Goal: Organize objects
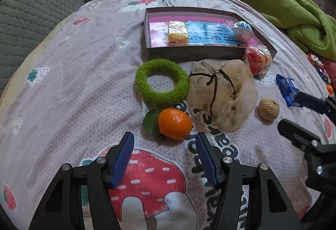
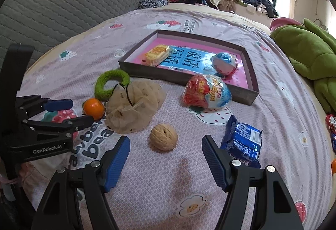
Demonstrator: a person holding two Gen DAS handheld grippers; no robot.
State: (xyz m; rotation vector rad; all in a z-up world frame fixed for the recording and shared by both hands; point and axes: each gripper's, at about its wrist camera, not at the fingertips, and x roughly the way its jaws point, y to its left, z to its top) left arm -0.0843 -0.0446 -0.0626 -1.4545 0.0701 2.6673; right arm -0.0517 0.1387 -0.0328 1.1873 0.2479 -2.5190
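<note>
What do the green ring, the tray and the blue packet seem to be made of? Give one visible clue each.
Green ring: looks like fuzzy knitted or terry yarn, matte, with a nubby pile.
Tray: probably cardboard, with thin, flat, dull grey-brown walls.
Blue packet: likely plastic film, glossy and crinkled, with a printed barcode.

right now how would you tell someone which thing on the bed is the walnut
Start at the shallow box on the pink bedspread and come toward the camera. The walnut lies alone between the beige mesh pouch and the blue packet: a small, tan, wrinkled ball, the only unwrapped hard-shelled thing there.
</note>
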